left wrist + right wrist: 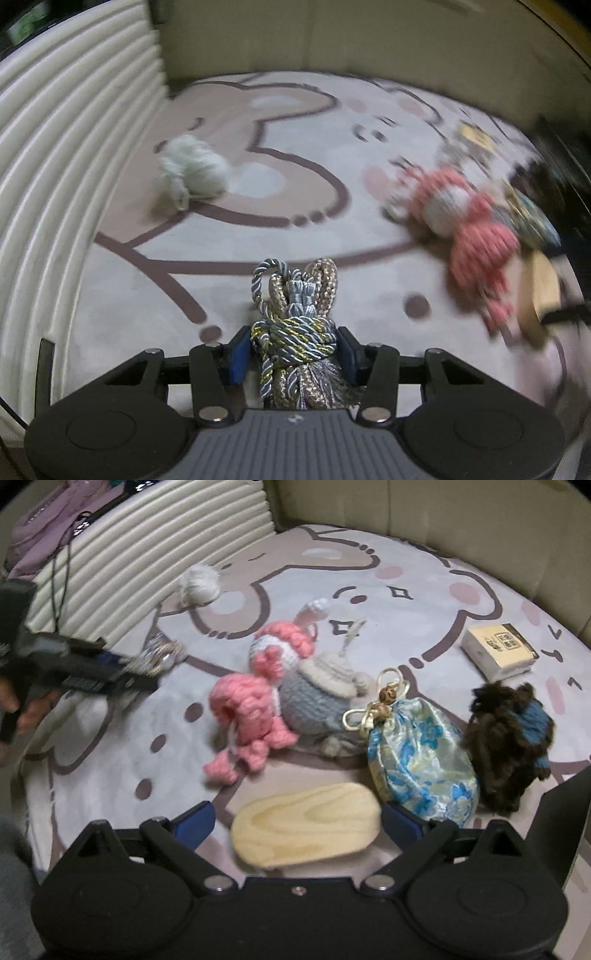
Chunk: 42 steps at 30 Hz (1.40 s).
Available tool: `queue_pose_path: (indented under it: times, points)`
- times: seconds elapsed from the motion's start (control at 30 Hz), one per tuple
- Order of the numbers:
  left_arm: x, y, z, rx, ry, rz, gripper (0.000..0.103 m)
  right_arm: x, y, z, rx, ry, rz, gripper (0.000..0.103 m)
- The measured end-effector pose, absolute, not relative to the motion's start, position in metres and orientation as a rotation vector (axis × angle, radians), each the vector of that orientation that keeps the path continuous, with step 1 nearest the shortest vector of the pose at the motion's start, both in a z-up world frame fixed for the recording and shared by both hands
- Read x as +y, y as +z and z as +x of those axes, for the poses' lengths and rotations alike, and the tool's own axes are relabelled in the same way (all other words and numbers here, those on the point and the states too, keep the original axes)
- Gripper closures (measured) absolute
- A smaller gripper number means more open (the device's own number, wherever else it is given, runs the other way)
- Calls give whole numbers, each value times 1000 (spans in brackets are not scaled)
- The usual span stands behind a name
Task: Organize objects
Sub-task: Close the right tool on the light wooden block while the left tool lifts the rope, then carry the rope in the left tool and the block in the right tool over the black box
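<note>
Pointing steeply down, left tongs [293, 349] clamp the knotted cord bundle [295, 314]; right tongs [297, 821] gape around the wooden block [306, 827].

Both wrist views look steeply down, close above a cartoon-print mat [332, 147]. They share the white pompom [194, 170], the pink crocheted doll [255, 698] and the ribbed cushion [147, 565] at upper left.

Left gripper [293, 349] jaws clamp knotted cord bundle [295, 332] (pink doll [469, 225] blurred).

pouch [421, 760] right of doll [255, 701] | block [306, 825] before both (nearest)
</note>
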<state>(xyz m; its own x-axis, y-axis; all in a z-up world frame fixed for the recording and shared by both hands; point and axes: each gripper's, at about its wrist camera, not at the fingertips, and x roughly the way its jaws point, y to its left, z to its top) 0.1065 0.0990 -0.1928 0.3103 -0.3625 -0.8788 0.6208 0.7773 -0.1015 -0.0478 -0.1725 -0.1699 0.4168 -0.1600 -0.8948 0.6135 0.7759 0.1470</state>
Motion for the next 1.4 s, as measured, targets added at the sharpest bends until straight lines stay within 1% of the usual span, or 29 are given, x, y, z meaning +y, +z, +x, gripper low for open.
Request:
queue_pose_path:
  times: [0.17, 0.23, 0.3, 0.43, 0.5, 0.53, 0.6, 0.63, 0.8, 0.93, 1.1, 1.4]
  points:
    - [95, -193, 97, 1072, -673, 331, 52, -179, -184, -39, 1088, -546, 529, 4]
    - [94, -194, 99, 1084, -661, 308, 41, -175, -185, -35, 1120, -522, 527, 2]
    - [94, -194, 101, 1097, -641, 288, 38, -166, -186, -29, 1160, -496, 459, 2]
    - [91, -194, 104, 1122, -613, 261, 38, -155, -190, -20, 1213, -499, 374, 2]
    - [89, -194, 107, 1134, -598, 239, 39, -154, -190, -17, 1210, -514, 351, 2]
    - [89, -194, 109, 1138, -592, 229, 42, -155, -191, -15, 1204, -532, 342, 2]
    - [88, -193, 109, 1133, -579, 238, 54, -159, -190, -12, 1196, -562, 348, 7]
    - [88, -192, 109, 1132, -580, 239, 54, -162, -189, -12, 1198, -563, 380, 9]
    - [90, -186, 106, 1117, -580, 227, 54, -160, -181, -11, 1206, -630, 401, 9]
    - [90, -172, 102, 1085, -577, 212, 54, -159, -159, -17, 1131, -705, 469, 9]
    - [87, -141, 96, 1031, -575, 194, 54, -155, -128, -21, 1035, -819, 494, 9]
    - [81, -76, 81, 941, -607, 179, 54, -146, -84, -33, 934, -1059, 563, 9]
